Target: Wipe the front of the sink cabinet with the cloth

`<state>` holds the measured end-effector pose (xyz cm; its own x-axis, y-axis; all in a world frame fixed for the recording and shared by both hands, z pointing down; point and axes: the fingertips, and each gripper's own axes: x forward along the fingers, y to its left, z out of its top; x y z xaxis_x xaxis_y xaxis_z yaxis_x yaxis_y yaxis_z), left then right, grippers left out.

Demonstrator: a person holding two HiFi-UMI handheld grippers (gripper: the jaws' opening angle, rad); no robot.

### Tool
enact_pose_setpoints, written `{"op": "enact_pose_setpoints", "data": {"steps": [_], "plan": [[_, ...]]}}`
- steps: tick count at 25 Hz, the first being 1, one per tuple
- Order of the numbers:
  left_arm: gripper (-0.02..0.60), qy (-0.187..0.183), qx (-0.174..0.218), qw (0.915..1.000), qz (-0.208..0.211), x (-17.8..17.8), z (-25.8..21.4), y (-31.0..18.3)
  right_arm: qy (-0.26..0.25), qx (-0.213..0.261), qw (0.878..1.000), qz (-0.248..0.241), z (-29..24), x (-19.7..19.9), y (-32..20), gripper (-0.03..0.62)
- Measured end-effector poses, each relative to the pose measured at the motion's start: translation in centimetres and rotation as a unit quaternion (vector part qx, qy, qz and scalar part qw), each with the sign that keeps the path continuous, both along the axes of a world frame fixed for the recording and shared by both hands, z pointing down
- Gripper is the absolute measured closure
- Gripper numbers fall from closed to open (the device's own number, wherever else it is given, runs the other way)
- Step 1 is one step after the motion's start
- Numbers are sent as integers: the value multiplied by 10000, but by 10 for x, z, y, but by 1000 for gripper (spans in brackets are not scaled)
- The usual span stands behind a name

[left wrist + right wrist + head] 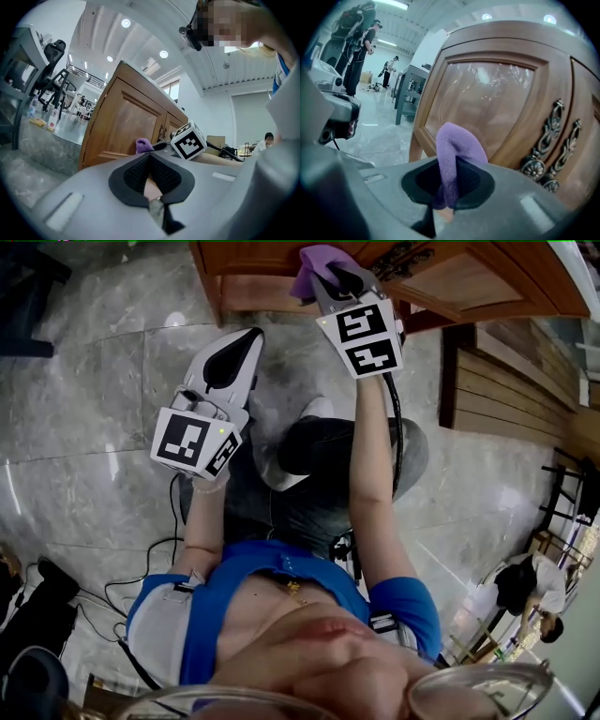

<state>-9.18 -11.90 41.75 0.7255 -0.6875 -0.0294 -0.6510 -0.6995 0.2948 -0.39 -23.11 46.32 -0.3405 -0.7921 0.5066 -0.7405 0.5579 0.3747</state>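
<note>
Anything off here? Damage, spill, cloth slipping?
Nothing stands out. The cloth is clamped in the right gripper, in front of the cabinet door, which looks shut and undamaged. The left gripper is shut, empty, off the cabinet.

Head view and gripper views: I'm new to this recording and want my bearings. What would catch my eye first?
The purple cloth stands out, pinched in the right gripper and held close to the wooden cabinet door with its ornate metal handles. The left gripper hangs lower over the grey marble floor, jaws together on nothing.
</note>
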Motion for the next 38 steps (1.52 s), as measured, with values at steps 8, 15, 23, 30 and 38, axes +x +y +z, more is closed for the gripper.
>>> {"op": "enact_pose_setpoints", "data": {"steps": [8,15,23,30,38], "plan": [[581,107,-167,9998,49,-2,10,-6,74,-164,9985,521,4,26,-2,540],[581,21,-306,9993,209,-15,20,-13,494,-451,9931,965,9,26,-8,540],[581,-550,-343,9979,49,-8,31,-9,308,-444,9943,919,10,29,-6,539],[581,-940,-291,9951,-123,47,35,4,-629,-52,9980,8,12,36,3,540],[581,-1303,276,9891,-628,107,-44,5,-1670,96,9825,-824,-72,88,86,539]]}}
